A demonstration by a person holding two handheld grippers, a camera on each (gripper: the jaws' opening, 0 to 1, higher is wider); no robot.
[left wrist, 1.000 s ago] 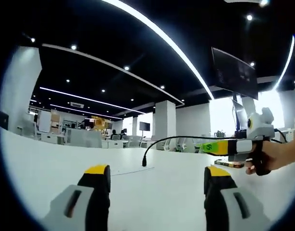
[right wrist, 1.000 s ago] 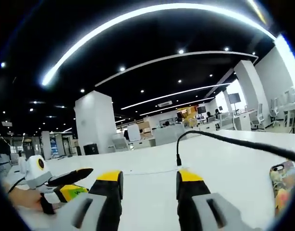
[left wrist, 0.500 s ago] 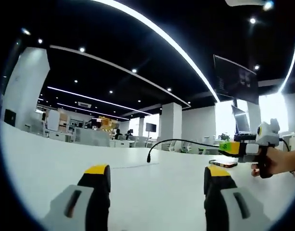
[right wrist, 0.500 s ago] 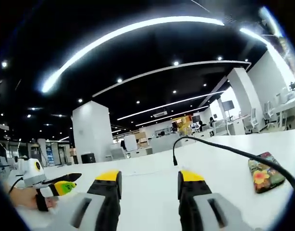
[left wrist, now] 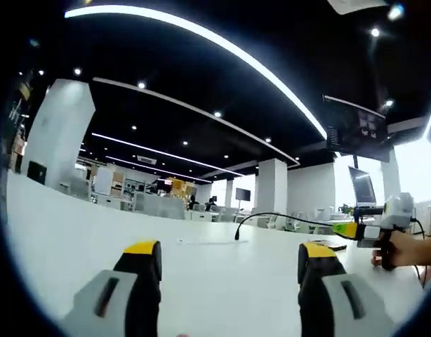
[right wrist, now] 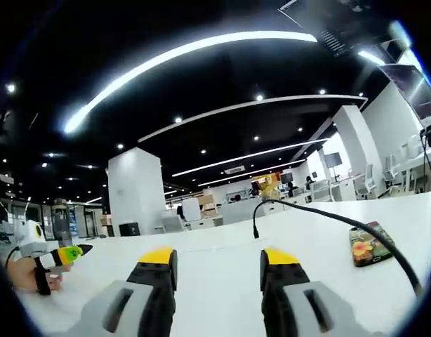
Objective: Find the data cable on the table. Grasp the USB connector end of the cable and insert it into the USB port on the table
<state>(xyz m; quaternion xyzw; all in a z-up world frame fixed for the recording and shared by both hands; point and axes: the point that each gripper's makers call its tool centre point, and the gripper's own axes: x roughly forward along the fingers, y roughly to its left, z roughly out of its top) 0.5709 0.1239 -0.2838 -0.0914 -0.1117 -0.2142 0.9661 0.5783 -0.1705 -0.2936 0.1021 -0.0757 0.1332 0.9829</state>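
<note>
- Cable (right wrist: pixel 307 208): black, rising off the white table (right wrist: pixel 222 242) in an arch ahead of the right gripper (right wrist: pixel 219 256). Its connector end (right wrist: pixel 255 230) hangs tip-down just beyond the right-hand jaw's line, close to the tabletop. Cannot tell whether the tip touches the surface.
- The cable's far run sweeps down to the right and passes just beside a phone (right wrist: pixel 368 243) in a flowered case, which lies flat on the table.
- Right gripper: jaws spread wide with nothing between them, low over the table and short of the connector end.
- Left gripper (left wrist: pixel 229 249): jaws likewise parted and empty, low over the tabletop. In the left gripper view the connector end sits ahead, about on the centre line, well apart from the jaws.
- Path: bare white tabletop lies between each pair of jaws and the connector end. The phone sits off to the right of the right gripper's line, near the cable but not across it.
- Each gripper appears at the edge of the other's view, held in a hand (left wrist: pixel 406 249). The two grippers are well apart.
- Surroundings: open office. A white pillar (left wrist: pixel 57 133) stands on the left, a dark screen (left wrist: pixel 359 130) hangs at upper right, and desks stand in rows far behind. The ceiling (left wrist: pixel 272 28) is dark and strip-lit.
</note>
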